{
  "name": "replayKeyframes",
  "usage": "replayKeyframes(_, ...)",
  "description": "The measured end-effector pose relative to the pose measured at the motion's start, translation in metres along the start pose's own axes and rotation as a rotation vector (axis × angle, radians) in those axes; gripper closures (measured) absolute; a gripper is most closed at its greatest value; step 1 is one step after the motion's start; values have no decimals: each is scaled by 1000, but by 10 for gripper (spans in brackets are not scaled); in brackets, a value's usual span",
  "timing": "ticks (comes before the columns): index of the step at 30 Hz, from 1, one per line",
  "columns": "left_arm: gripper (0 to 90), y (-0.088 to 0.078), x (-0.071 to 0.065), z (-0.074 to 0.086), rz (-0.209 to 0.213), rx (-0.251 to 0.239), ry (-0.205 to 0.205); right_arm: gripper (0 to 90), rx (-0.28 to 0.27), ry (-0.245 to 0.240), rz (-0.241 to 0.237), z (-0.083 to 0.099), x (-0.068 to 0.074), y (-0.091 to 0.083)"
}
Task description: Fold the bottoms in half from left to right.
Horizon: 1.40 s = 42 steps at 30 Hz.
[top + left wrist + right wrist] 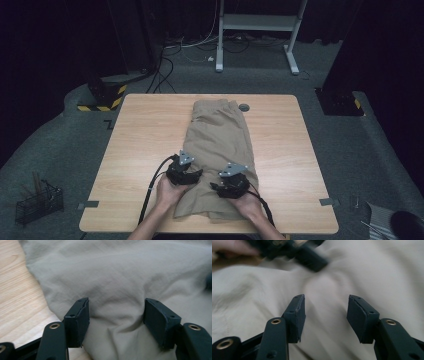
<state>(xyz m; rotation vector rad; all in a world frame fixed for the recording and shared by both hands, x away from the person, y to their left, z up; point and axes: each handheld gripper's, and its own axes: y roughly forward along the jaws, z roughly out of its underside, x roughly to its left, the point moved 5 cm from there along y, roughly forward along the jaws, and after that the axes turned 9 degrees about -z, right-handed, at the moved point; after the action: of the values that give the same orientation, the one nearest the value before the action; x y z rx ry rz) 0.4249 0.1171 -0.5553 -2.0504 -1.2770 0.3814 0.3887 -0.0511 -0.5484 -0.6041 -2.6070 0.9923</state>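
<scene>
Shorts (220,145), tan, folded lengthwise, lie mid-table (140,150), waistband at 12 o'clock, hem at 6.

High view: we have the left gripper (184,174) on the cloth's 7 o'clock edge and the right gripper (229,186) at 5 o'clock, both low on the fabric. Cup (405,224) sits off-table at 4 o'clock, wire basket (39,202) at 8.

Left gripper view: jaws spread, a raised ridge of shorts (120,285) between them, pads not pressing it. Bare table (17,302) at 9 o'clock.

Right gripper view: jaws spread above shorts (374,272), nothing pinched. Left gripper (307,257) blurred at 11 o'clock.

Risk, our guess: closing now may catch the top layer only, so the fold peels apart on the lift; uneven pulls would skew it.

No readable writing or labels anywhere.
</scene>
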Motion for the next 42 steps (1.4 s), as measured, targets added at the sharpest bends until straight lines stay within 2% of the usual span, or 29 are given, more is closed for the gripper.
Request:
replayKeyframes(1,375,0,3,0,-5,2,-5,455,32,-15,-26,-1,4,8)
replayKeyframes(2,373,1,7,0,-4,0,-12,468,39,-49,-18,-1,11,12)
replayKeyframes(4,368,1,11,1,4,3,-29,491,60,-100,-64,-1,28,12)
replayKeyframes(5,364,0,13,1,2,5,-32,472,71,-133,-75,1,34,10)
replayKeyframes(7,361,-1,15,0,-5,-4,-37,456,96,-165,-97,5,43,6)
replayKeyframes(9,369,-3,14,-2,-11,-24,-38,474,74,-174,-88,7,43,-3)
replayKeyframes(10,374,-4,13,-3,-8,-38,-43,481,42,-157,-69,6,39,-10)
replayKeyframes(12,375,-3,13,-5,-11,-39,-37,494,-45,-72,-26,3,18,-26)
replayKeyframes(14,369,0,13,-7,-16,-23,-20,529,-104,13,63,1,-10,-42)
replayKeyframes(16,367,2,13,-7,-13,-15,-23,591,-123,90,161,3,-39,-53)
replayKeyframes(18,367,5,12,-6,-18,-6,-22,617,-121,147,254,7,-65,-58)
replayKeyframes(20,367,5,11,-4,-24,-5,-28,618,-130,220,289,9,-86,-58)
replayKeyframes(22,367,5,11,-2,-27,-7,-30,617,-117,247,312,8,-98,-52)
replayKeyframes(24,367,3,11,0,-26,-10,-30,659,-88,254,310,7,-104,-43)
replayKeyframes(25,367,2,11,1,-23,-6,-29,731,-62,252,310,7,-105,-38)
replayKeyframes(27,367,0,12,2,-19,-1,-26,872,-24,214,300,9,-105,-30)
replayKeyframes(30,370,-5,11,6,-18,5,-19,886,-18,196,322,15,-105,-35)
replayKeyframes(31,373,-7,10,8,-15,4,-13,887,-22,204,322,18,-106,-39)
replayKeyframes(34,380,-14,5,13,1,5,7,871,-15,225,297,26,-104,-48)
replayKeyframes(35,380,-15,4,14,5,5,18,826,-6,228,292,28,-102,-50)
replayKeyframes(37,375,-16,5,13,12,-12,15,690,-16,229,326,26,-99,-53)
replayKeyframes(41,376,-17,12,-4,13,-65,-4,619,-75,187,359,8,-92,-53)
replayKeyframes(42,376,-16,13,-10,14,-73,-14,621,-85,170,349,4,-90,-51)
